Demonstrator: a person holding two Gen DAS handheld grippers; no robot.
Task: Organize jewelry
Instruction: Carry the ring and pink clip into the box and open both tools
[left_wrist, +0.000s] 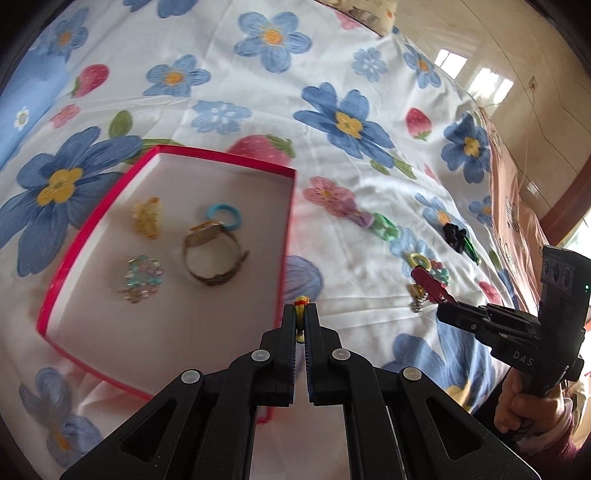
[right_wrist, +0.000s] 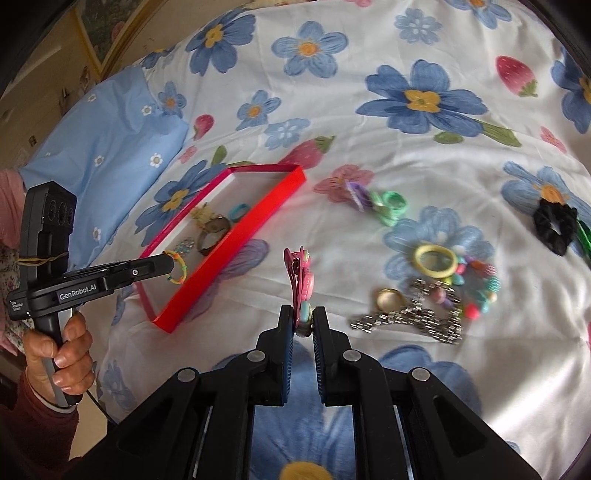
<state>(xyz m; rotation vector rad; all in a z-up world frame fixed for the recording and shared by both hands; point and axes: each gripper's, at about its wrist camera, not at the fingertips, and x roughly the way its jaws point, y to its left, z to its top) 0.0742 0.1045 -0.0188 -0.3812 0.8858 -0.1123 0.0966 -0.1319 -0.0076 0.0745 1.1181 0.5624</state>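
A shallow red box (left_wrist: 284, 229) (right_wrist: 236, 254) lies on a flowered bedsheet. Inside are a watch (left_wrist: 214, 254), a blue ring (left_wrist: 222, 216), a yellow piece (left_wrist: 147, 218) and a beaded flower (left_wrist: 142, 277). My left gripper (left_wrist: 301, 310) is shut on a yellow multicoloured band (right_wrist: 176, 267), held over the box's near right edge. My right gripper (right_wrist: 303, 314) is shut on a pink hair clip (right_wrist: 300, 280), held above the sheet right of the box; it also shows in the left wrist view (left_wrist: 430, 284).
Loose jewelry lies right of the box: a yellow ring (right_wrist: 436, 260), coloured beads (right_wrist: 476, 284), a gold ring (right_wrist: 388, 299), a silver chain (right_wrist: 410, 317), green and purple clips (right_wrist: 384, 203), a black scrunchie (right_wrist: 556, 223). A blue pillow (right_wrist: 99, 155) lies at the far left.
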